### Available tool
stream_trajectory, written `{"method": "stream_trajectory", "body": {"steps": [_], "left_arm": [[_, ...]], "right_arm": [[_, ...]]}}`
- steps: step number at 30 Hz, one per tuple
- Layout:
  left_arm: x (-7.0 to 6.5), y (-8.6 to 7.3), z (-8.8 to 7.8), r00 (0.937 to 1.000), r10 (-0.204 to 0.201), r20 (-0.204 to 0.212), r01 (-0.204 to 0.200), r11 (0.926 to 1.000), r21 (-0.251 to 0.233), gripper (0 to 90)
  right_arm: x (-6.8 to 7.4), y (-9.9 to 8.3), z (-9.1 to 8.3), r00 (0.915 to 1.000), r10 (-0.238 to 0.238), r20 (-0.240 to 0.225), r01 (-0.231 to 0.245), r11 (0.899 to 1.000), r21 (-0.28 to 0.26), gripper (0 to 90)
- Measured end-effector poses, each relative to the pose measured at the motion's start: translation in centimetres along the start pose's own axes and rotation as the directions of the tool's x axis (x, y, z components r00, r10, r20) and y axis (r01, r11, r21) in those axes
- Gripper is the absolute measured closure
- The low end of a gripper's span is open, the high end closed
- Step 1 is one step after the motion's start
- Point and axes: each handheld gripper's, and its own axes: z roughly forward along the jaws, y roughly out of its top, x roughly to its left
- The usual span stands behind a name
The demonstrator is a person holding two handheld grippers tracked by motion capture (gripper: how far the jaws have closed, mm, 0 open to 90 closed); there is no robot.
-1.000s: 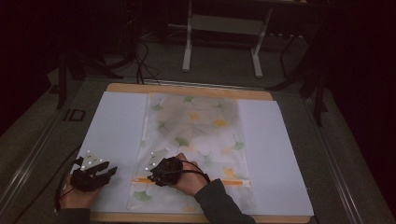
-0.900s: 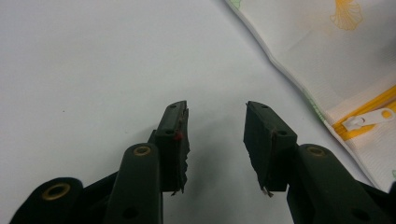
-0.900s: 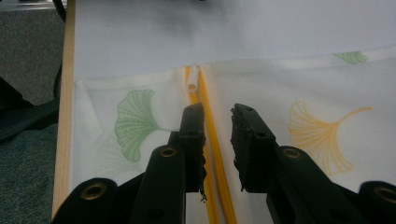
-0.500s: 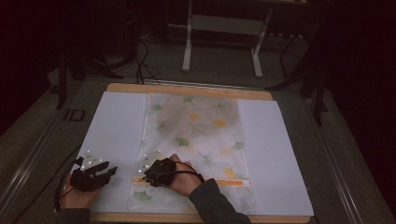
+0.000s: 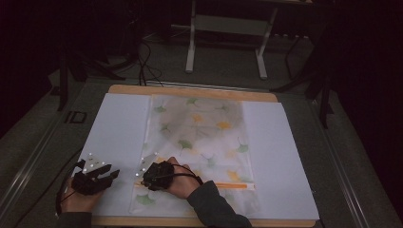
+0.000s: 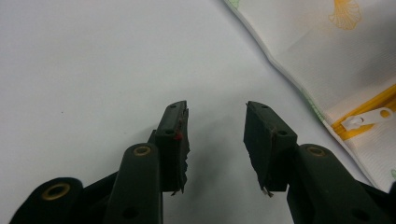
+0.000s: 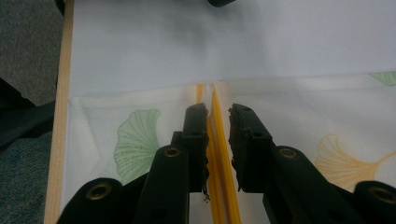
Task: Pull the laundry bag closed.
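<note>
A translucent mesh bag printed with ginkgo leaves lies flat on the white sheet. An orange zipper runs across its near end. My right gripper points left over that zipper's left end. In the right gripper view its jaws stand slightly apart and have just been opening, so the gripper is open. The zipper runs between them, and the pads do not press on it. My left gripper rests open on bare sheet beside the bag, nothing between its jaws. The white zipper pull lies to its right.
The sheet covers a wooden tabletop whose edge shows at the back and along the bag's end. A metal stand and cables sit on the dark floor behind the table.
My right hand and gripper have slid a little to the left along the zipper. The left gripper has stayed where it was.
</note>
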Motion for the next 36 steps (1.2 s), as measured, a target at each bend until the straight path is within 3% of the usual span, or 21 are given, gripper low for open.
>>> {"method": "stream_trajectory", "body": {"steps": [17,22,36], "left_arm": [[0.0,0.0,-0.1,1.0,0.004,0.007,-0.004,1.0,-0.003,59.9],[0.0,0.0,-0.1,1.0,0.001,0.009,-0.001,1.0,-0.005,59.9],[0.0,0.0,-0.1,0.9999,0.004,0.012,-0.004,1.0,-0.001,59.9]], "right_arm": [[0.2,1.1,1.8,0.9993,-0.022,-0.031,0.024,0.999,0.041,74.1],[0.0,1.1,2.5,0.999,-0.038,-0.025,0.04,0.995,0.091,77.6],[-0.3,1.7,3.0,0.9983,-0.035,-0.046,0.042,0.986,0.162,79.7]]}}
